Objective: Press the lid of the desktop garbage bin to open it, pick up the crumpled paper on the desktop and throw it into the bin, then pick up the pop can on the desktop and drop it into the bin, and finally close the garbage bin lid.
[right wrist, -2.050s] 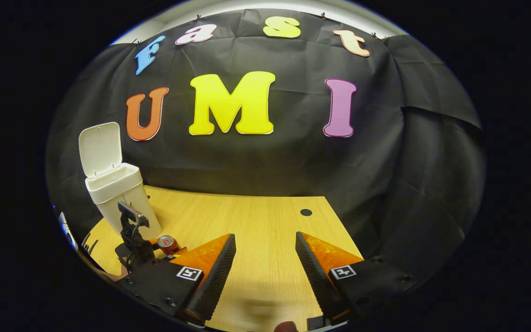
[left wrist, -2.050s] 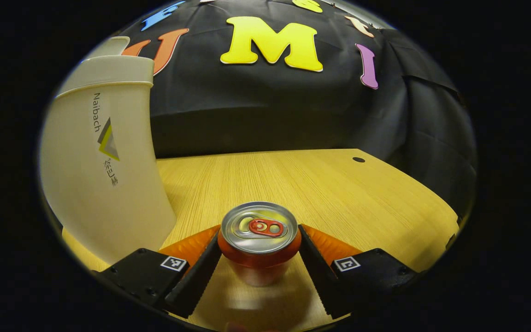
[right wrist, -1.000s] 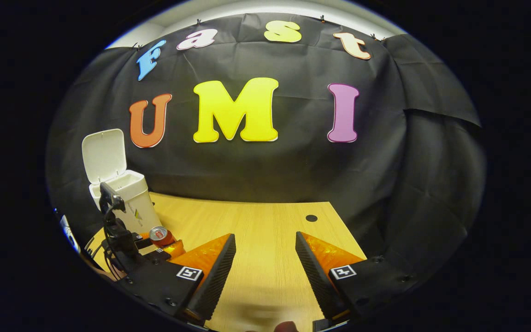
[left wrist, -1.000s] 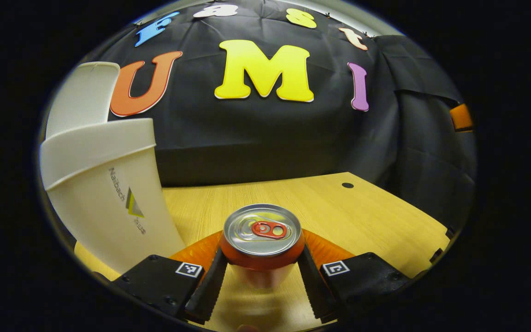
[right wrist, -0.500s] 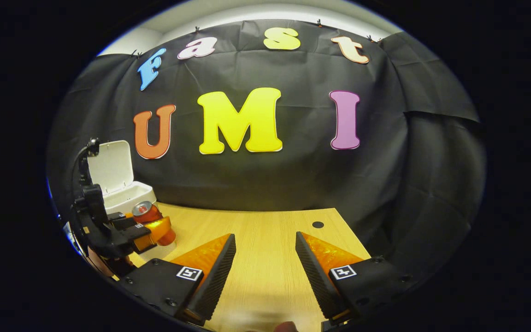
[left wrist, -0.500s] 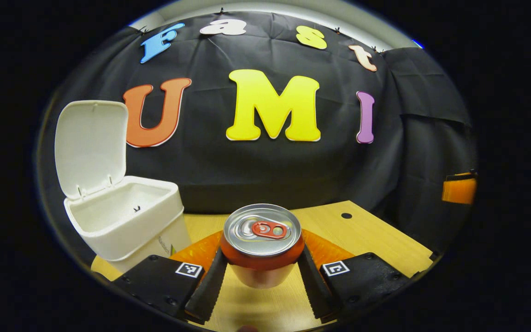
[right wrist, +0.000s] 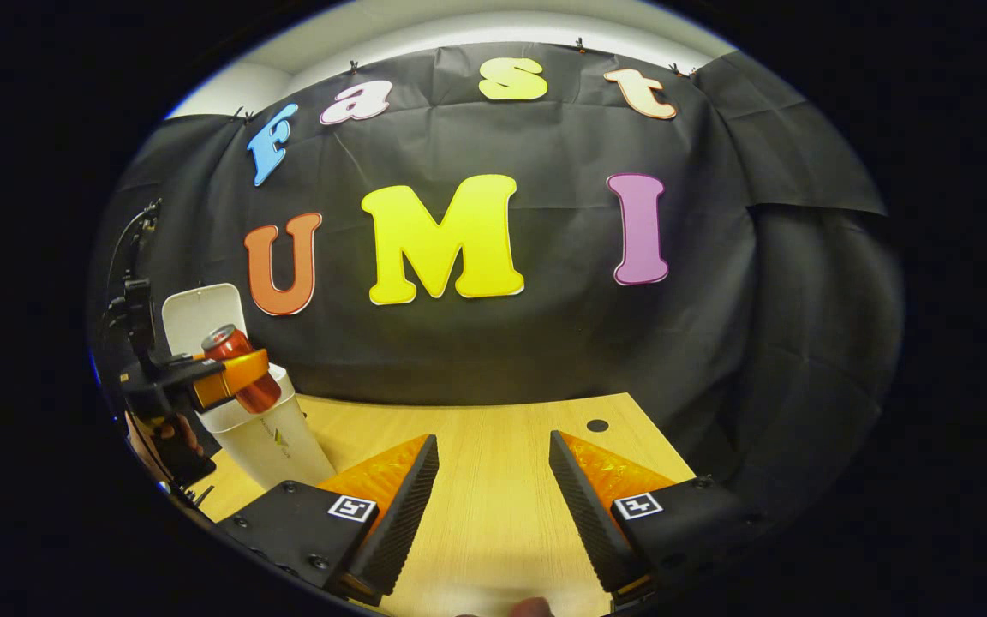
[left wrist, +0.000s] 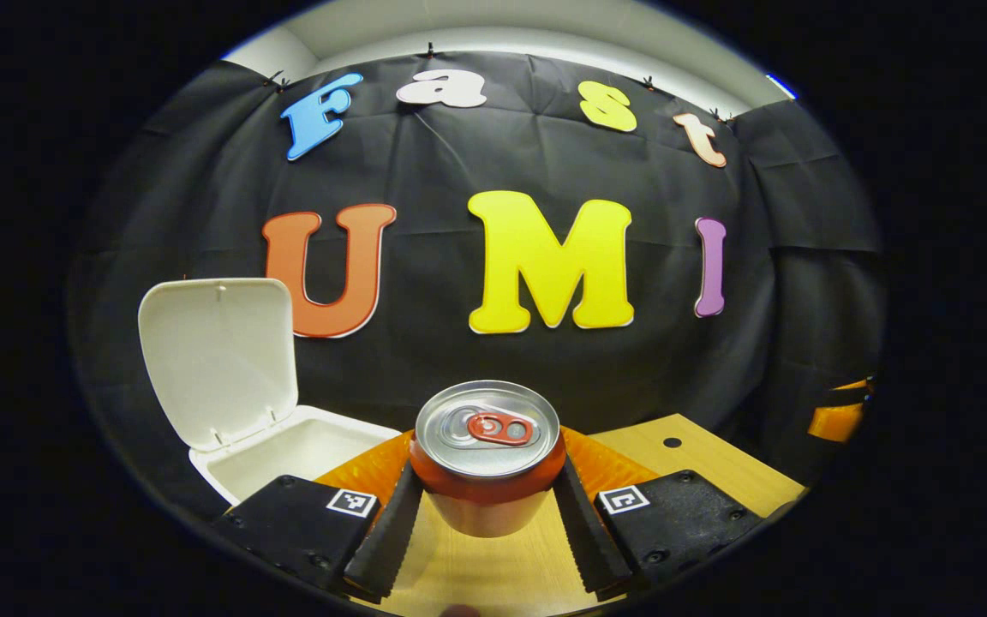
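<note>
We see the pop can (left wrist: 487, 463) upright, lifted off the bench (right wrist: 493, 463), clamped between both fingers of the left hand-held gripper (left wrist: 487, 523). It hangs just beside the white bin (left wrist: 288, 450), whose lid (left wrist: 219, 356) stands open. Right hand-held gripper (right wrist: 491, 506) hangs low over the bench, fingers apart, holding nothing.

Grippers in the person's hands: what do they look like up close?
Both the left gripper and the right gripper have two wedge-shaped fingers with ridged inner faces, on black screwed blocks, each bearing a small square black-and-white marker. A thin black cable arcs above the left one.
</note>
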